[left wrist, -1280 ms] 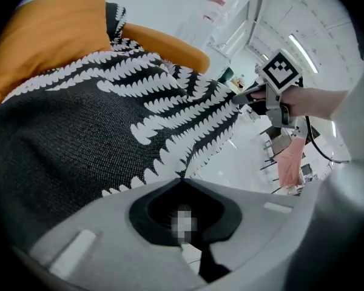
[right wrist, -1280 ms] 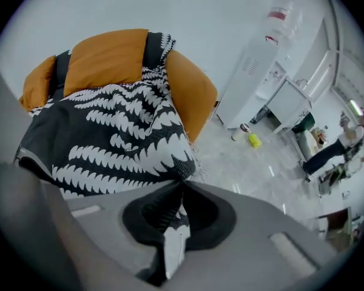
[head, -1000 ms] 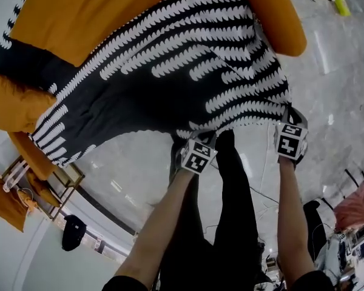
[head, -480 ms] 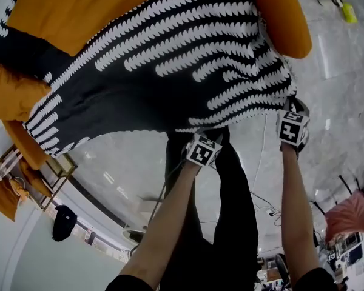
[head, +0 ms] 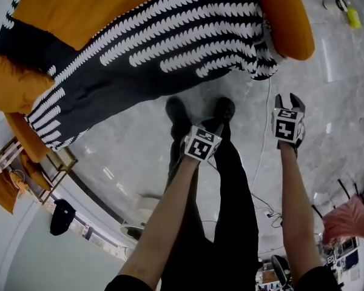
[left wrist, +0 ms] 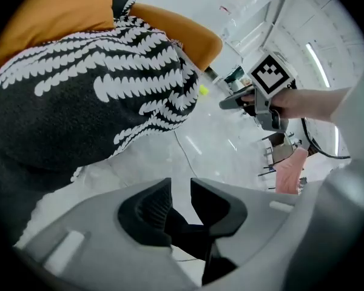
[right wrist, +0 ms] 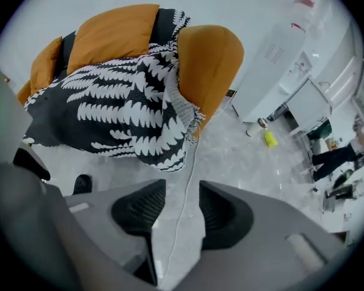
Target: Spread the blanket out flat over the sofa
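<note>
Head view: spotting blanket draped over sofa, hem hanging off front | Left gripper view: left tool parted, gripping nothing, blanket up ahead | Right gripper view: right tool parted, empty, blanket beyond on sofa

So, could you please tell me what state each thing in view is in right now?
Sofa: mostly covered; upper backrest and armrest bare.
Blanket: draped over it, bunched near one armrest, held by neither claw.
Left claw: open, empty.
Right claw: open, empty.
</note>
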Action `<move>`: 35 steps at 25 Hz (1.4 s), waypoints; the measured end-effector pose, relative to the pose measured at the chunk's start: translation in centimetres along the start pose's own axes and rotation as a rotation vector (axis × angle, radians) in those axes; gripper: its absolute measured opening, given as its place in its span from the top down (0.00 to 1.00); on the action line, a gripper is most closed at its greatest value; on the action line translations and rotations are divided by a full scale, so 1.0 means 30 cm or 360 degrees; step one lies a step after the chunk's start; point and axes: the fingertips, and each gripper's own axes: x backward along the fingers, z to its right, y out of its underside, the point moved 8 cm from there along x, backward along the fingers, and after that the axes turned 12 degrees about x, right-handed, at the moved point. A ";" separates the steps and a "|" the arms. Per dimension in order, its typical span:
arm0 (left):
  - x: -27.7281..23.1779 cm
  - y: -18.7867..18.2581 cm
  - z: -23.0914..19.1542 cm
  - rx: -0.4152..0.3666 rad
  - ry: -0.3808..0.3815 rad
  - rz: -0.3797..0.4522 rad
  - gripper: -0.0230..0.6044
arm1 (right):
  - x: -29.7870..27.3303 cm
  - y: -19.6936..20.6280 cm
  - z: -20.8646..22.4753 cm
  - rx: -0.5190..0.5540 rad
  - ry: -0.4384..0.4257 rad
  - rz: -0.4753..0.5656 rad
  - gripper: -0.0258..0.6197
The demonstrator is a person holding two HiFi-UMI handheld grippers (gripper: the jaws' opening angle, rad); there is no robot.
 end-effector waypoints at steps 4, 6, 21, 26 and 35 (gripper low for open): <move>0.052 -0.044 -0.015 0.0004 -0.0024 0.0079 0.81 | 0.032 -0.018 -0.056 -0.0019 -0.0062 0.0022 0.69; 0.093 -0.059 -0.008 0.0014 -0.0033 0.0120 0.81 | 0.065 -0.040 -0.083 -0.0010 -0.0099 0.0054 0.69; 0.418 0.056 -0.098 0.0098 -0.0151 0.0382 0.71 | 0.290 -0.294 -0.376 0.0334 -0.0335 0.0340 0.69; 0.513 0.158 -0.311 0.0169 -0.0204 0.0446 0.65 | 0.312 -0.402 -0.586 0.0451 -0.0349 0.0370 0.69; 0.800 0.318 -0.819 0.0248 -0.0331 0.0454 0.63 | 0.314 -0.629 -1.072 0.0573 -0.0448 0.0331 0.69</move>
